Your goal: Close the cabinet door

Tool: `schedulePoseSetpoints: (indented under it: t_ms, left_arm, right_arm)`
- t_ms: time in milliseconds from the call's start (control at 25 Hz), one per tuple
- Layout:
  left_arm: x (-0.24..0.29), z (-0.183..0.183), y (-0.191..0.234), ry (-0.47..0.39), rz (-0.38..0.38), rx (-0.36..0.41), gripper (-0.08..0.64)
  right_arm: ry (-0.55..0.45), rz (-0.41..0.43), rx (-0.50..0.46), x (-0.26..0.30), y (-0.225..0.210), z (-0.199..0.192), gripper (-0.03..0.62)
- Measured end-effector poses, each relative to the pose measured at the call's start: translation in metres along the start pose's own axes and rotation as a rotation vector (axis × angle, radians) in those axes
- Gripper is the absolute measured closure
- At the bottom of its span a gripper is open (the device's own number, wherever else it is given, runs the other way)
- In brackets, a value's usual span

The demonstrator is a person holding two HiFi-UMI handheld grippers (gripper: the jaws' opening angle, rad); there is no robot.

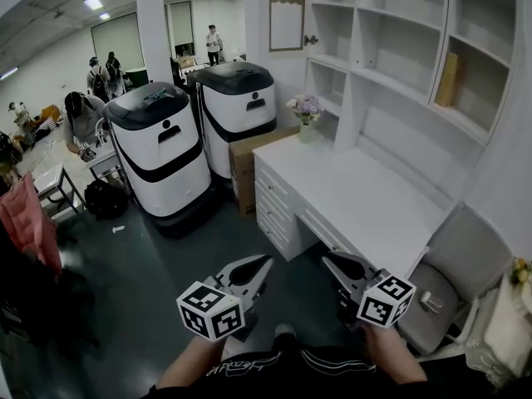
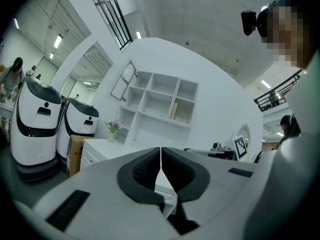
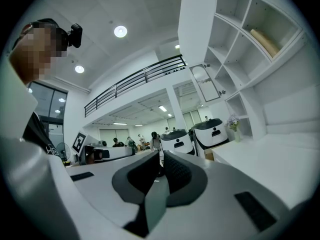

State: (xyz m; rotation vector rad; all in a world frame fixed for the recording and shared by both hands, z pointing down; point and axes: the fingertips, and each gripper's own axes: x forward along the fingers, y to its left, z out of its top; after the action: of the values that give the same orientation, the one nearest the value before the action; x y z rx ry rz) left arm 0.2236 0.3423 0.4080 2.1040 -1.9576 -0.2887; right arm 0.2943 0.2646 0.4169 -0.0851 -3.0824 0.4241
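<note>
Left gripper (image 1: 264, 262) and right gripper (image 1: 328, 258), jaws together and empty, sit at 6 o'clock; door (image 1: 287, 11) stands open at 12 o'clock. Best to step closer and push its free edge.

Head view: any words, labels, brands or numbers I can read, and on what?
None legible.
White print on the person's black garment: too blurred to read.
Black-and-white marker cubes: square patterns only, no letters.
</note>
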Motion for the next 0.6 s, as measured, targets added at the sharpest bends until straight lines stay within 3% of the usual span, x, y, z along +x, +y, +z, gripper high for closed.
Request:
schedulePoseSetpoints:
  t_ms: [280,600]
  left_arm:
    - [0.048,0.022,0.067,0.001,0.015,0.035,0.534]
    - [0.162,0.071,0.192,0.02,0.044,0.018,0.534]
  right_arm:
    - [0.003,0.057,0.007,0.076,-0.058,0.017,0.535]
    - [0.003,0.098,0.041,0.2,-0.178,0.057,0.535]
